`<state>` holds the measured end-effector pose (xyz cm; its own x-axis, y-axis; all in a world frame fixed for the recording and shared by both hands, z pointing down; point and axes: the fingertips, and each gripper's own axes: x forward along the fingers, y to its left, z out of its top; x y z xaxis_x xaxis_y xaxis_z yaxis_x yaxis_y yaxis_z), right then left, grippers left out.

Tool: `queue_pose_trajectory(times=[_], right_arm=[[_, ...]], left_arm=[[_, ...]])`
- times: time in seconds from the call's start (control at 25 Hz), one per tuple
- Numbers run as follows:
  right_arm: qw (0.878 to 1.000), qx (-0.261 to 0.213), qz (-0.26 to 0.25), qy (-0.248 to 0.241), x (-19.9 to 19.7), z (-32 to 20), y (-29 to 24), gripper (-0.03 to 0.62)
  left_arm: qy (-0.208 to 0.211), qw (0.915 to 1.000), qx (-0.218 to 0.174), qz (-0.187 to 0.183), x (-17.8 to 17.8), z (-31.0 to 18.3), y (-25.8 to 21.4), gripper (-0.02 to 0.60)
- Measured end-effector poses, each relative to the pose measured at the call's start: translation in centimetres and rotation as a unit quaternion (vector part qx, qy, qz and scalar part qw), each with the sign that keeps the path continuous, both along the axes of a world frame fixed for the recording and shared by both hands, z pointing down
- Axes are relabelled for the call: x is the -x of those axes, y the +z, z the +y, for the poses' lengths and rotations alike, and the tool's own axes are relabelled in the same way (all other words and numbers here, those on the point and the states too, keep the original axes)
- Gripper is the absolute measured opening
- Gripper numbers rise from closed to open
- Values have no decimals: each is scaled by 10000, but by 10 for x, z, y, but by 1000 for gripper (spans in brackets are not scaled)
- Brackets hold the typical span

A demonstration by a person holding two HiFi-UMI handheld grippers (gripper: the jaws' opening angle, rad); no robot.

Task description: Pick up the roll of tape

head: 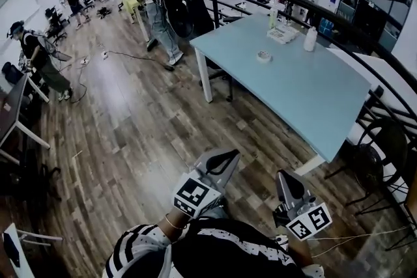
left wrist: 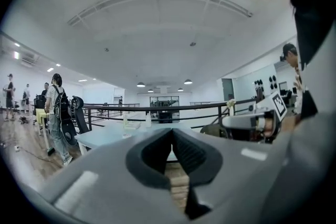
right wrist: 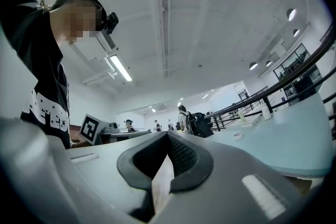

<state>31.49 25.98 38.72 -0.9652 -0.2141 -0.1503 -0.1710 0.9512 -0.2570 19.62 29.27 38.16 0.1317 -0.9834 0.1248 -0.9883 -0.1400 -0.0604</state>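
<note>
The roll of tape (head: 263, 56) is a small pale ring lying flat on the light blue table (head: 306, 94), toward its far left part. It also shows as a small white disc, the roll of tape (right wrist: 237, 135), in the right gripper view. Both grippers are held close to my body over the wooden floor, well short of the table's near corner. My left gripper (head: 225, 158) has its jaws closed tip to tip with nothing between them (left wrist: 171, 131). To its right, my right gripper (head: 285, 179) is likewise shut and empty (right wrist: 167, 137).
A white bottle (head: 310, 40) and some papers (head: 282, 34) sit at the table's far end. A curved black railing (head: 365, 55) runs behind the table. A black chair (head: 381, 150) stands at the right. Several people (head: 159, 6) stand on the far floor, where a cable (head: 130, 55) lies.
</note>
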Motion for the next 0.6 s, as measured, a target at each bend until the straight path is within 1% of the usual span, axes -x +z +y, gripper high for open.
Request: queue_pose_trajectory(times=[0.16, 0.28, 0.48, 0.6], right_arm=[[9999, -3, 103, -80, 37, -19, 5, 3], [9999, -31, 116, -103, 61, -28, 0, 3], [9998, -51, 202, -78, 99, -37, -6, 3], [9995, -98, 284, -79, 128, -47, -4, 3]], left_arm=[[-103, 9999, -12, 67, 37, -15, 5, 0], [-138, 9998, 1, 115, 61, -22, 5, 0], [-112, 9997, -29, 196, 100, -32, 1, 0], [-104, 9997, -49, 203, 129, -41, 3, 0]])
